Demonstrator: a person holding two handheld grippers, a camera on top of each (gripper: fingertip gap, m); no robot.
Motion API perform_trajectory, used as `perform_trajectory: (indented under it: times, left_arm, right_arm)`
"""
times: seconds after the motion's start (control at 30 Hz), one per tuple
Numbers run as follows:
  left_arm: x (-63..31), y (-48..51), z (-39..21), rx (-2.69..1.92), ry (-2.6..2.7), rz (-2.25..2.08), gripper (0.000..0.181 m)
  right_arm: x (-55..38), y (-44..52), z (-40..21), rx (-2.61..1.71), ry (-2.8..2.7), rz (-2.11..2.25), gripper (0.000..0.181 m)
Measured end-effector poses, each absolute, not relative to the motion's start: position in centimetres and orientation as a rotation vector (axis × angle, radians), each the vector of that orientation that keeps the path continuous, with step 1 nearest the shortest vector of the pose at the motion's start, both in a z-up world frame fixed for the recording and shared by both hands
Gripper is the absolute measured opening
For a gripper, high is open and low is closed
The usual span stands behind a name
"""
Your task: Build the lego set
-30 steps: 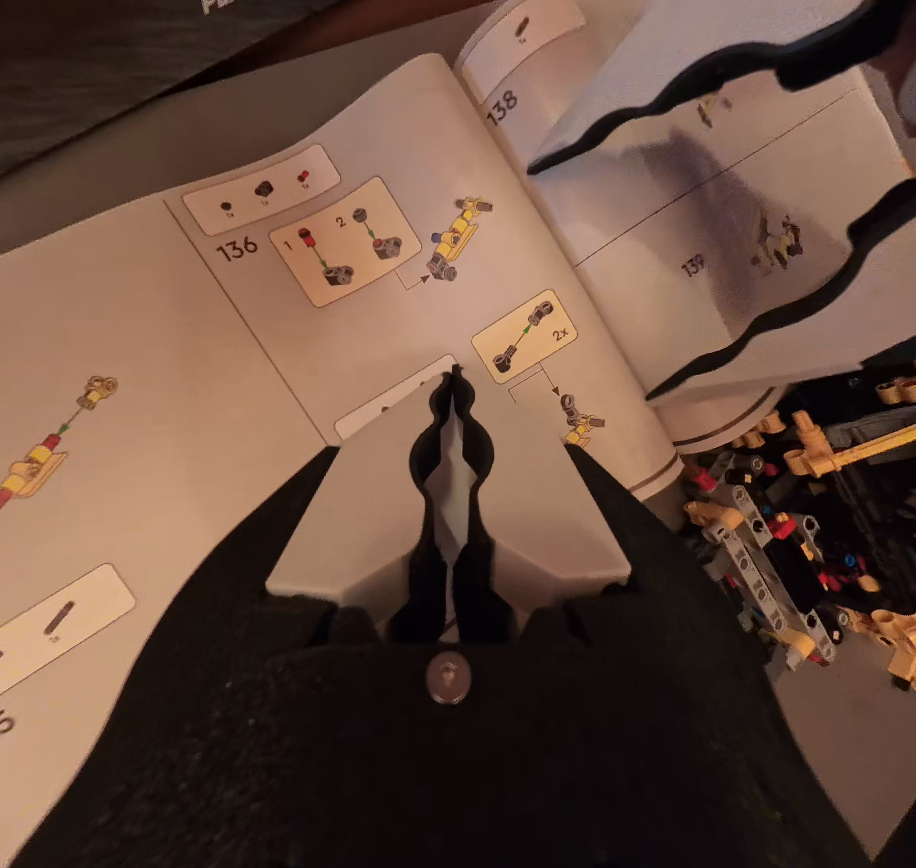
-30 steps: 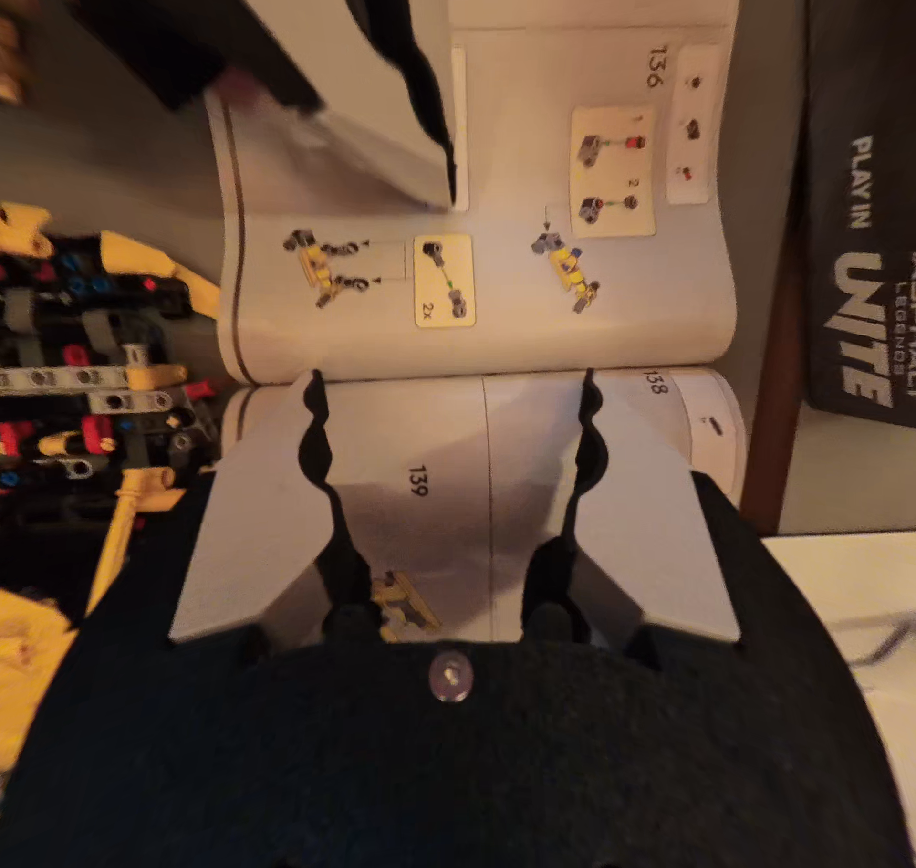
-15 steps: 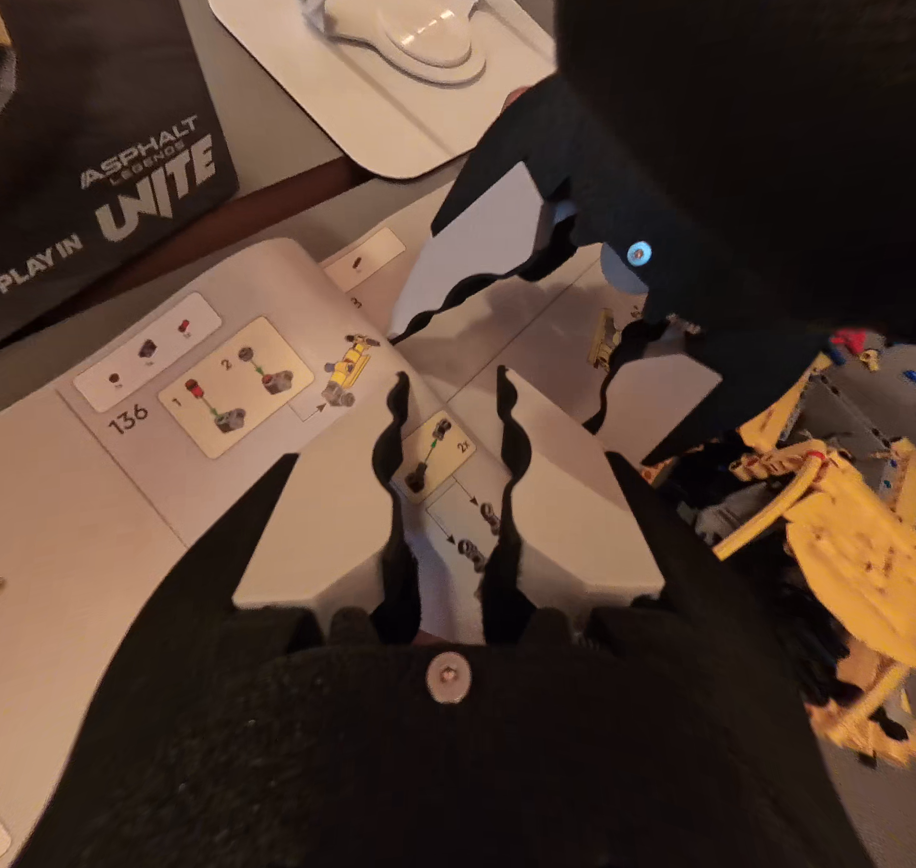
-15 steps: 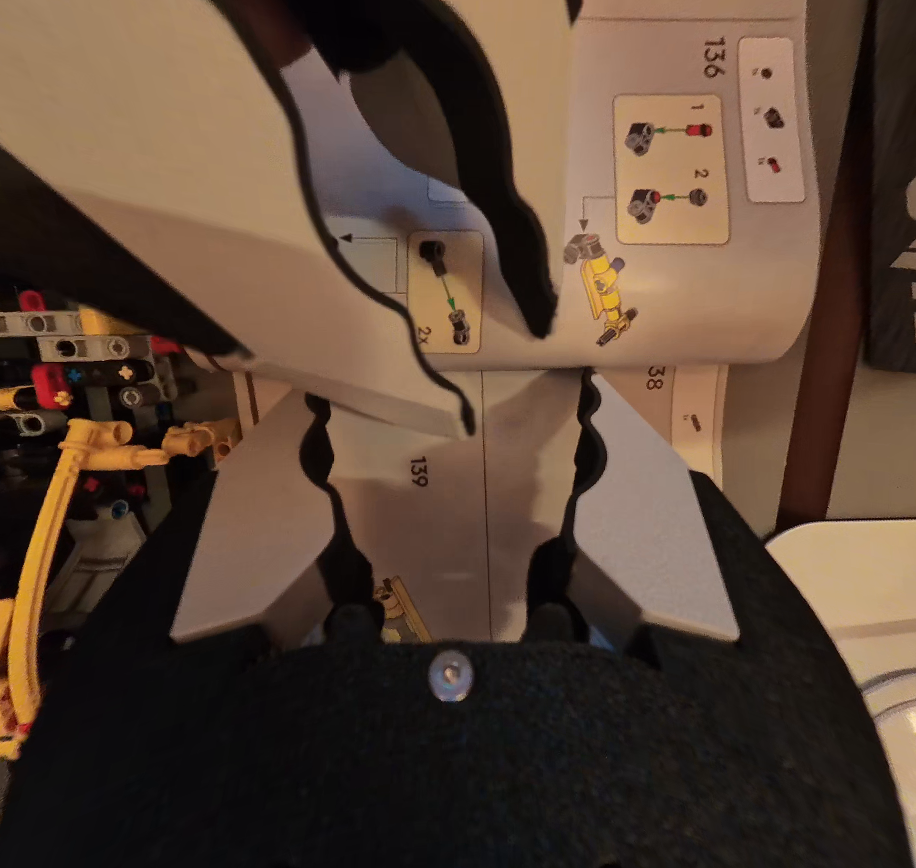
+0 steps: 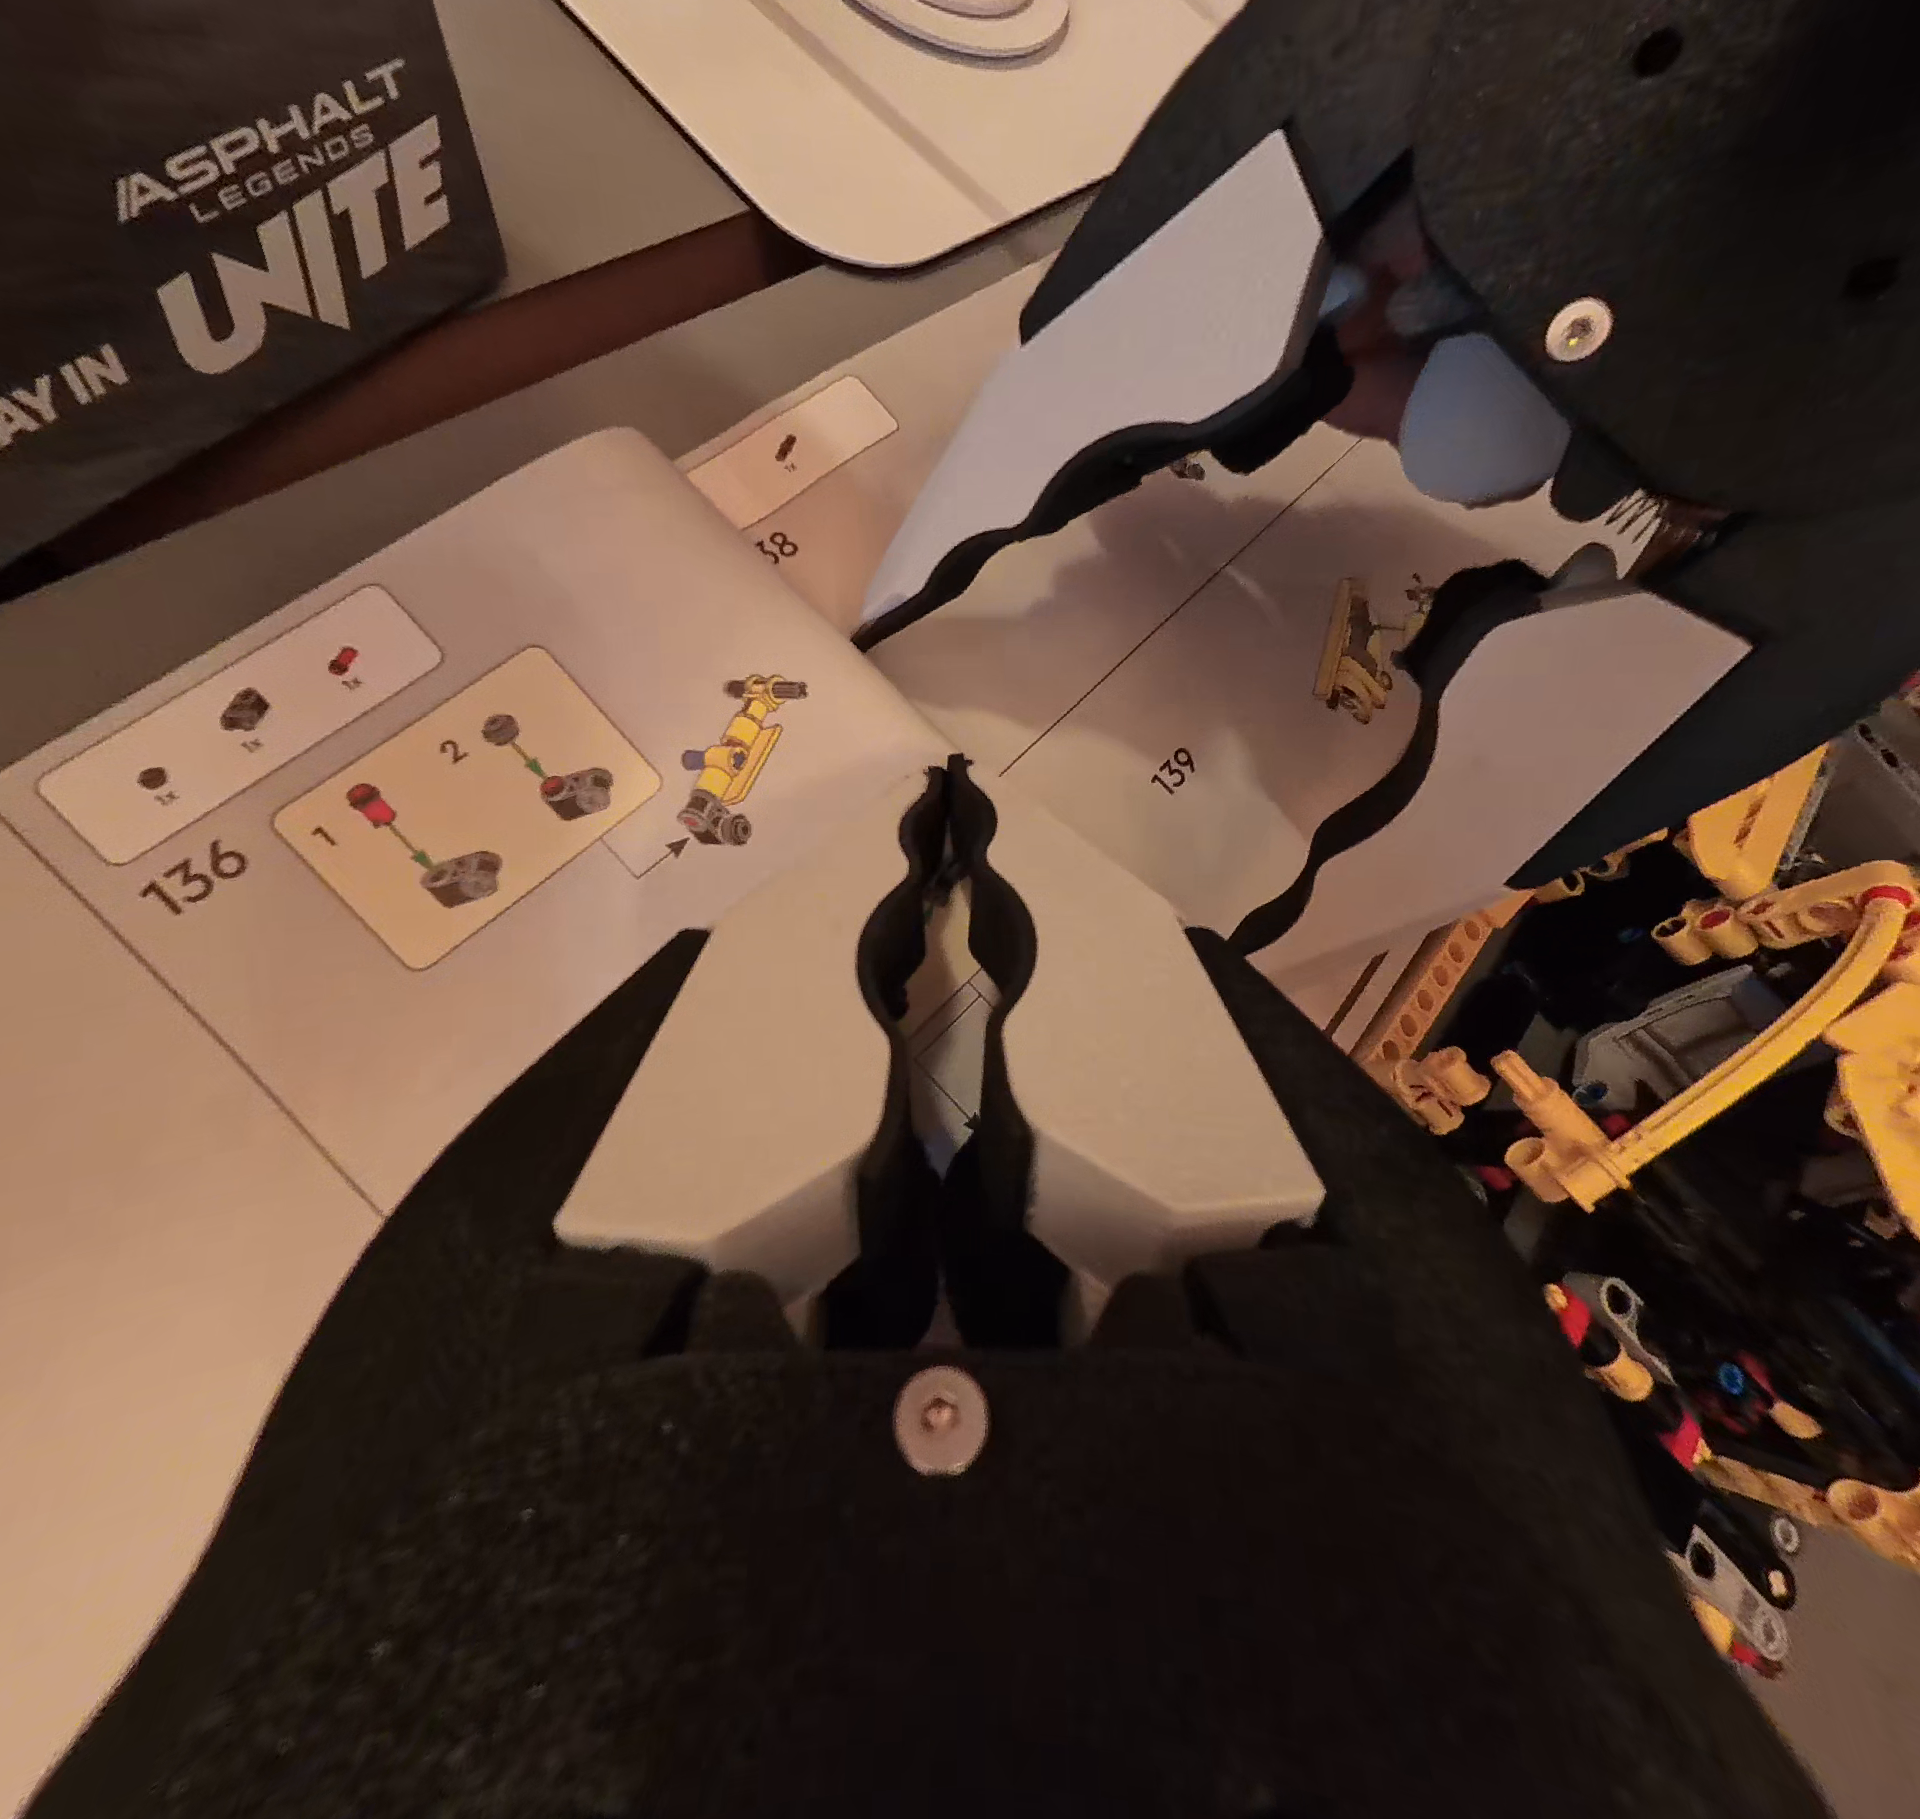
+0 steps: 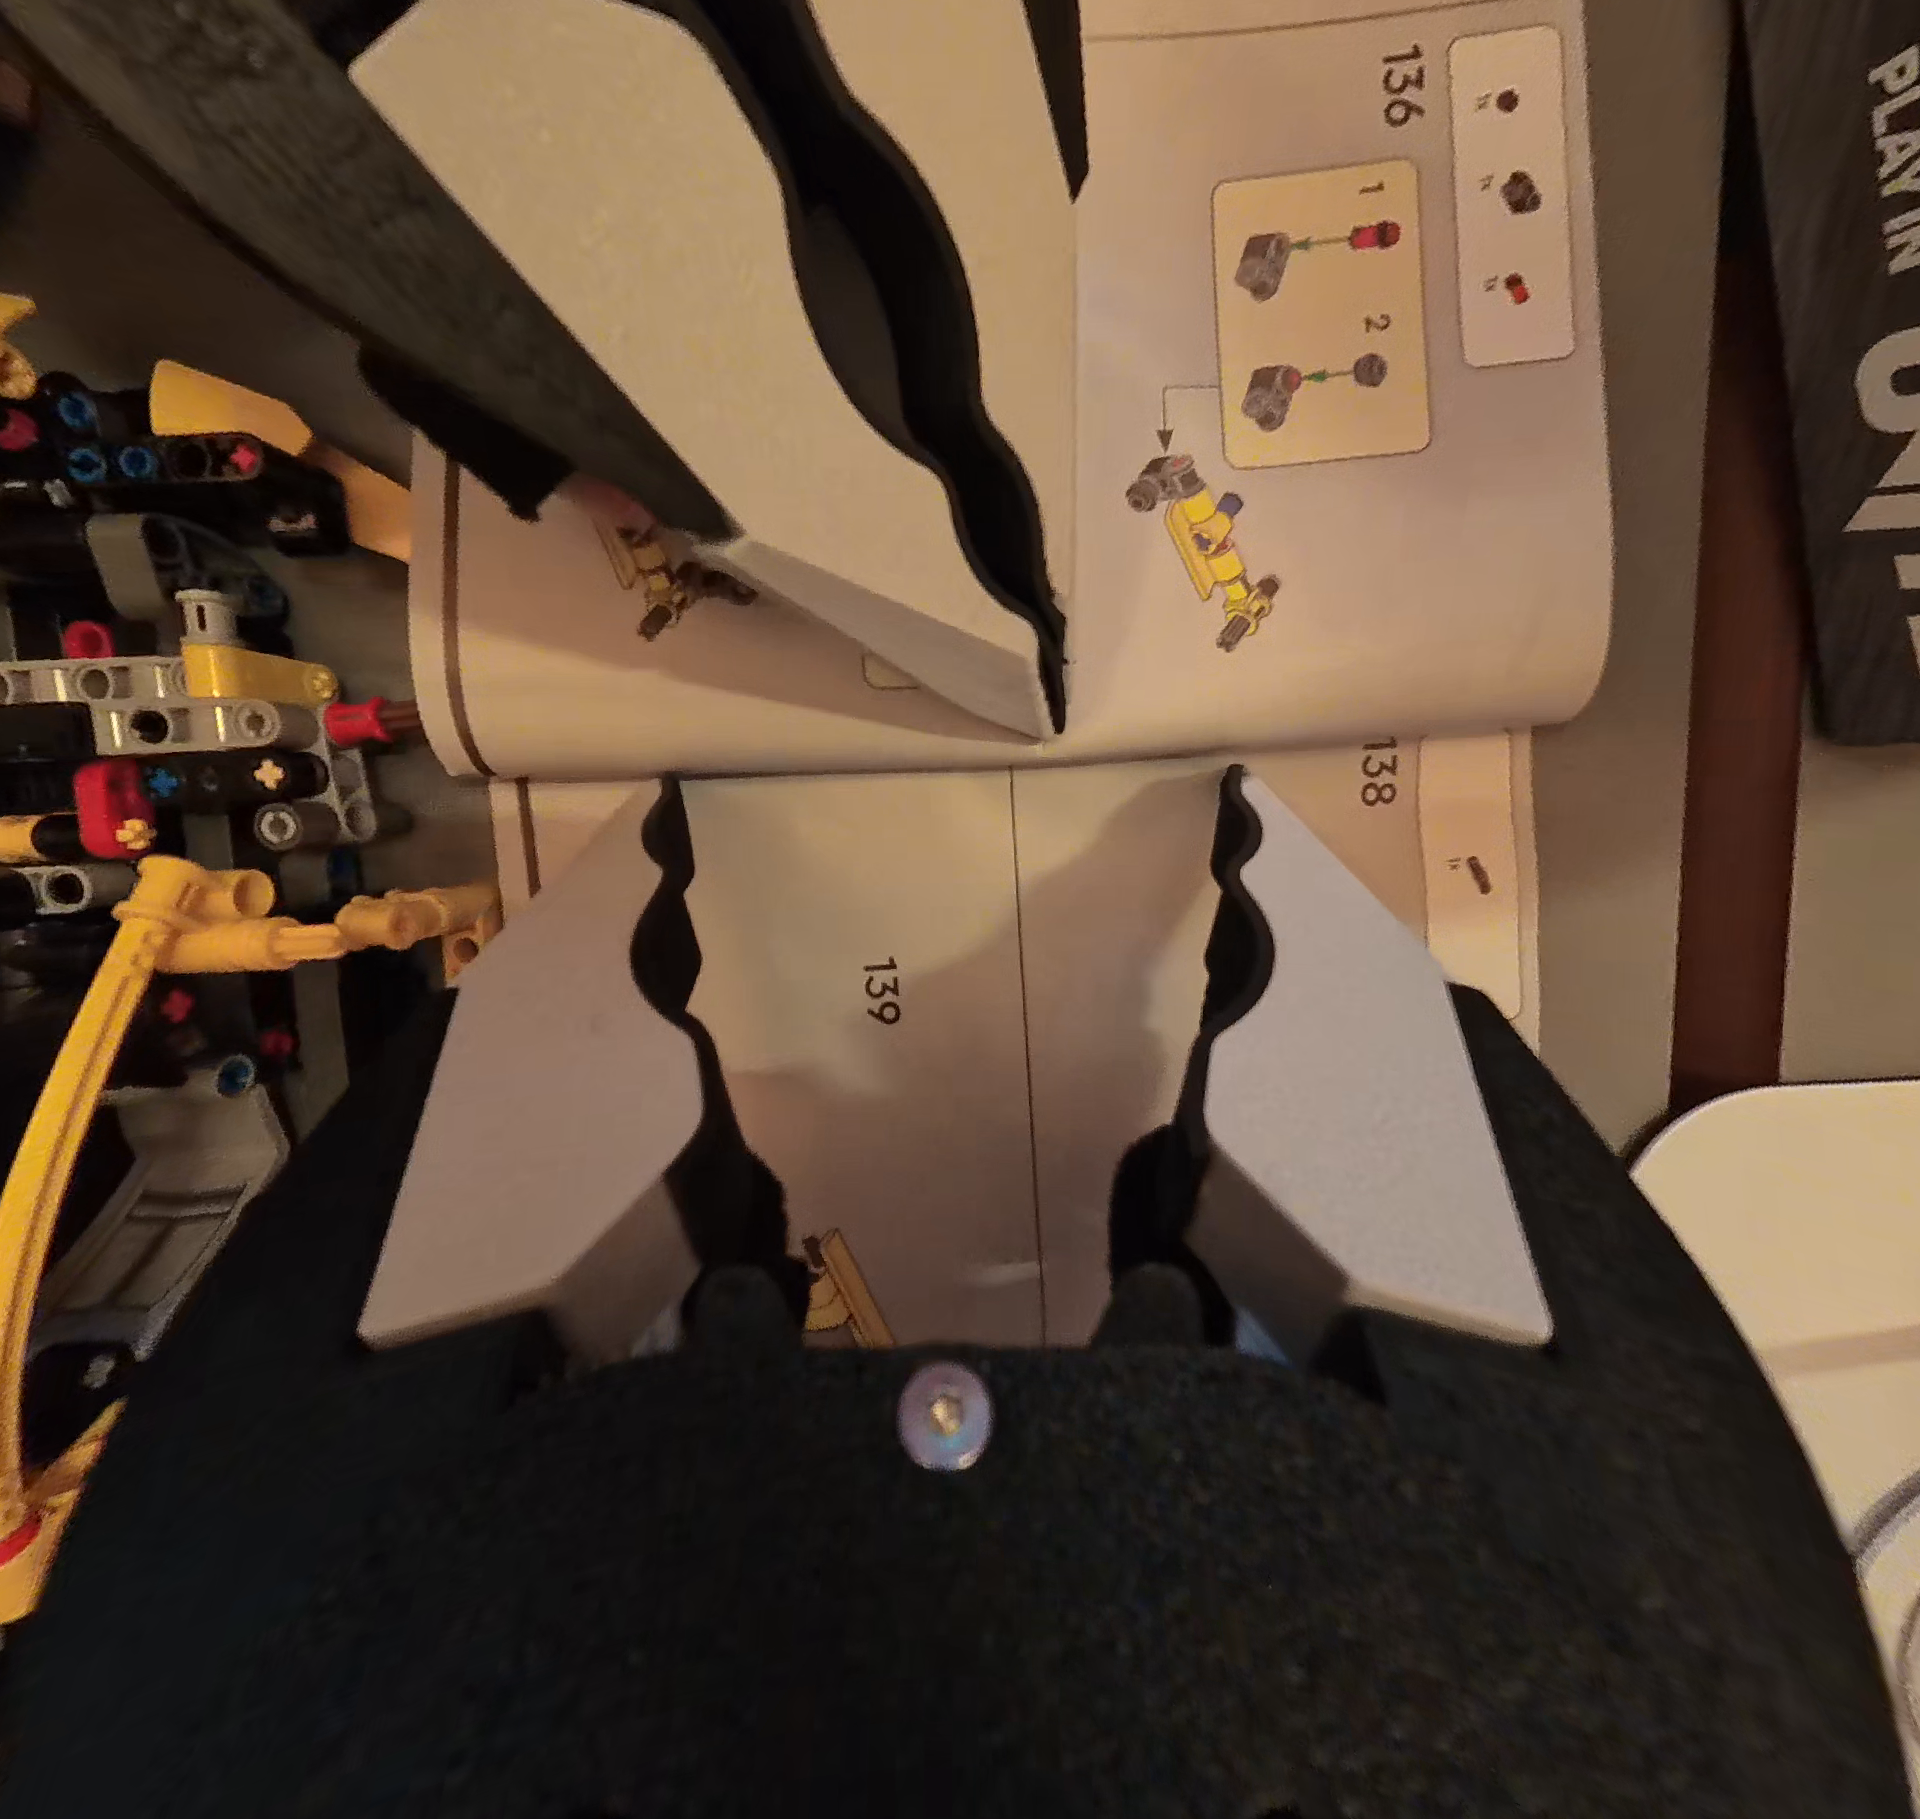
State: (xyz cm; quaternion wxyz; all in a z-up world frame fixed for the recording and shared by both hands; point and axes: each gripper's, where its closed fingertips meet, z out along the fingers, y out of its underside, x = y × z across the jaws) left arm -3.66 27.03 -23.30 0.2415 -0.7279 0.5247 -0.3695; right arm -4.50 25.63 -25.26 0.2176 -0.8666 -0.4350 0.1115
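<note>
Two grippers over my open instruction booklet (image 5: 540, 564): right gripper (image 6: 951, 803) spread wide above the lower page, left gripper (image 5: 951, 782) pinched on the page edge at the fold; yellow lego model (image 5: 1662, 1198) just beside the booklet.

Booklet (image 5: 499, 626) open flat, white pages w/ step diagrams; near page bulges up at the spine, edge of it pinched by left gripper (image 5: 951, 782) tips, fingers together. Far page (image 6: 883, 990) flat, under right gripper (image 6: 945, 813), fingers wide apart. Model (image 5: 1683, 1177) just beside booklet's edge: yellow/black/grey Technic build w/ red + blue pins, curved yellow hose (image 6: 94, 1063) over it, perforated grey beam (image 6: 197, 720) across the frame, partly out of view
</note>
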Motion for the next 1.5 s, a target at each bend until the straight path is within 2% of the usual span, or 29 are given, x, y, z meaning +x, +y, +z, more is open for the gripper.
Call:
perform_trajectory:
  times: [0.17, 0.23, 0.33, 0.47, 0.6, 0.77, 1.2, 1.37, 1.5]
  left_arm:
    - [-3.9, 27.4, -22.3, -1.971, 1.418, -0.921, 0.000]
    - [-4.9, 26.4, -20.9, -1.978, 1.409, -1.006, 0.023]
    - [-7.8, 22.8, -18.2, -1.951, 1.472, -1.176, 0.038]
    - [-13.3, 19.9, -19.6, -1.979, 1.513, -1.030, 0.053]
    - [-15.7, 17.9, -22.1, -2.110, 1.398, -1.003, 0.055]
    - [-15.9, 16.6, -23.2, -2.200, 1.293, -1.086, 0.054]
    - [-16.4, 13.7, -23.2, -2.200, 1.366, -1.049, 0.054]
    - [-16.9, 14.8, -21.1, -2.140, 1.318, -1.092, 0.054]
    - [-18.9, 21.2, -17.3, -1.990, 0.986, -1.085, 0.054]
  right_arm:
    - [-4.0, 25.6, -23.2, -2.393, -1.087, 0.314, 0.094]
    - [-2.6, 24.5, -19.9, -2.363, -0.950, 0.374, 0.094]
    - [-0.3, 19.2, -15.5, -2.332, -0.726, 0.536, 0.101]
    - [2.3, 9.4, -17.7, -2.370, -0.541, 0.461, 0.105]
    - [-0.3, 2.6, -20.8, -2.345, -0.380, 0.543, 0.096]
    - [-3.0, 1.1, -22.7, -2.342, -0.359, 0.523, 0.089]
    - [-3.7, -1.4, -22.5, -2.357, -0.296, 0.573, 0.091]
    - [-1.3, -1.0, -20.2, -2.337, -0.255, 0.499, 0.091]
    - [2.2, 1.6, -15.5, -2.143, -0.171, 0.323, 0.081]
